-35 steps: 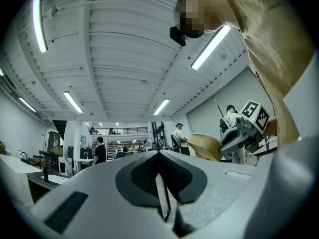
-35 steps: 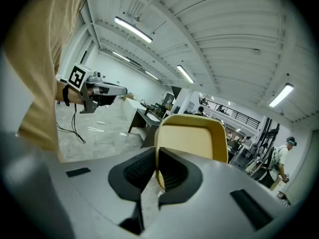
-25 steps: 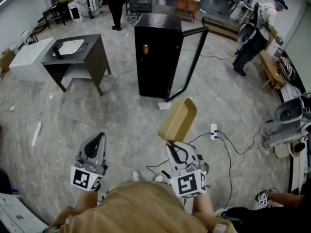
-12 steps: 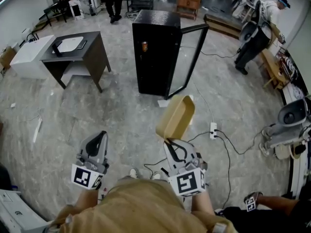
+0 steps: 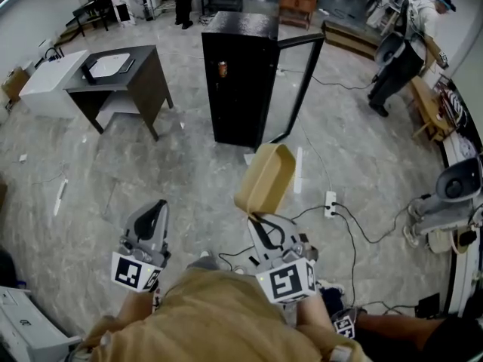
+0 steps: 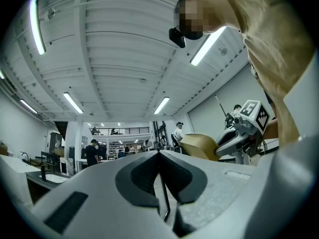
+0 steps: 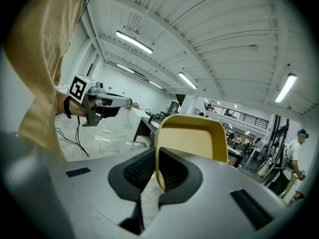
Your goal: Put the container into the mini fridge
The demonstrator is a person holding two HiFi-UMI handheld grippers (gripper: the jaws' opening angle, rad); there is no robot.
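The right claw [image 5: 255, 219] pinches the container [image 5: 266, 178] by its rim (mini fridge [image 5: 240, 89] ahead, door open). The left claw [image 5: 154, 208] is pressed together, empty.

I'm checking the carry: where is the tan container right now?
Head view, centre: the container sits clamped in the right claw, above the floor, the open mini fridge further ahead.

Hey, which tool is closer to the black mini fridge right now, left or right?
Right. The right tool, shut on the tan container, sits below the fridge in the head view; the left tool is farther off, down and left.
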